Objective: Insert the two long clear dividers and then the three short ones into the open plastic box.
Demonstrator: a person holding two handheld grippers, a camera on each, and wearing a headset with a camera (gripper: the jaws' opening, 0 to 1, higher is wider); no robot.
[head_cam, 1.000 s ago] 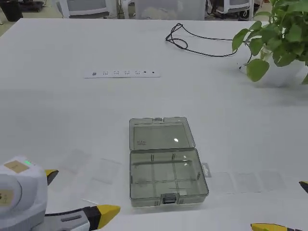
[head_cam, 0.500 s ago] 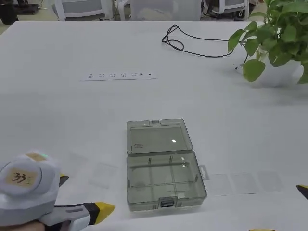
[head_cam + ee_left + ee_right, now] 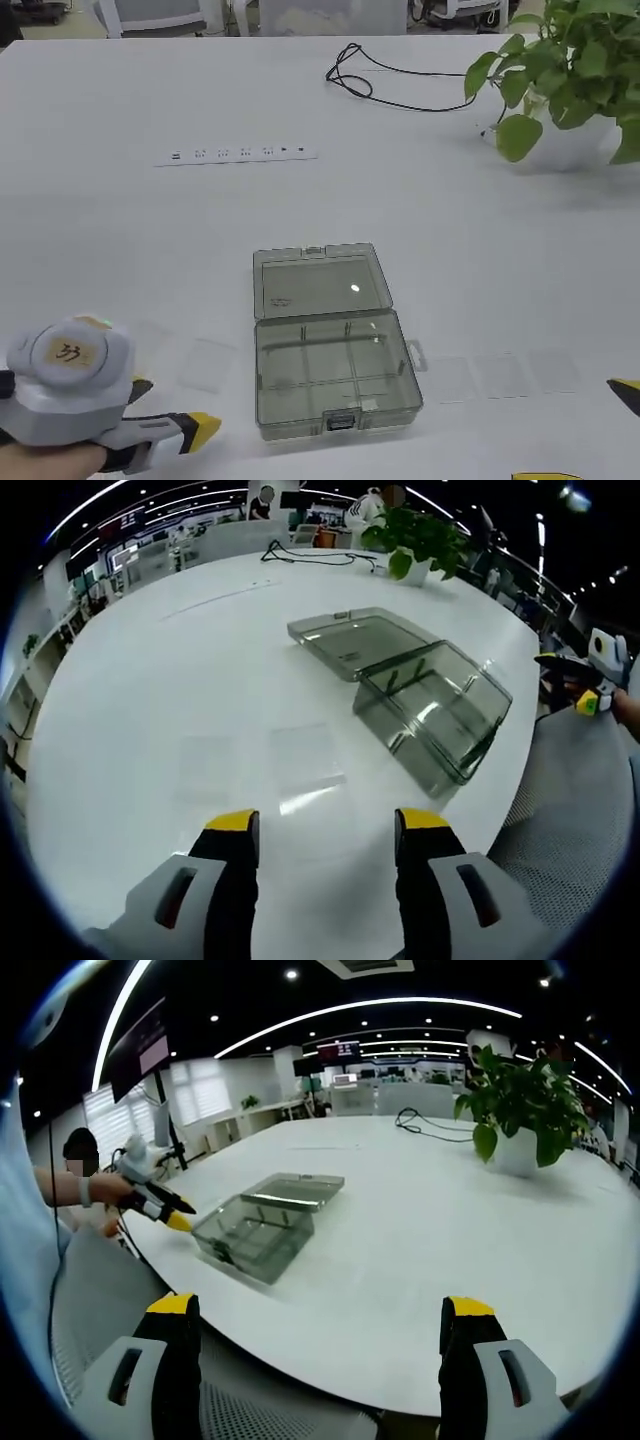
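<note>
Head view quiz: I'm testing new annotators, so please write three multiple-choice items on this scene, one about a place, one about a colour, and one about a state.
1. Where on the table does the plant stand?
A. far right corner
B. near left corner
C. middle of the near edge

2. What colour are the tips of the left claw?
A. red
B. yellow
C. blue

3. How is the lid of the box?
A. shut and latched
B. open, lying flat behind the base
C. taken off, standing on edge

Answers:
1 A, since the leaves sit at the top right of the head view, far from the box.
2 B, since both tips are yellow in the left gripper view.
3 B, since the lid lies flat on the table just beyond the open base.
</note>
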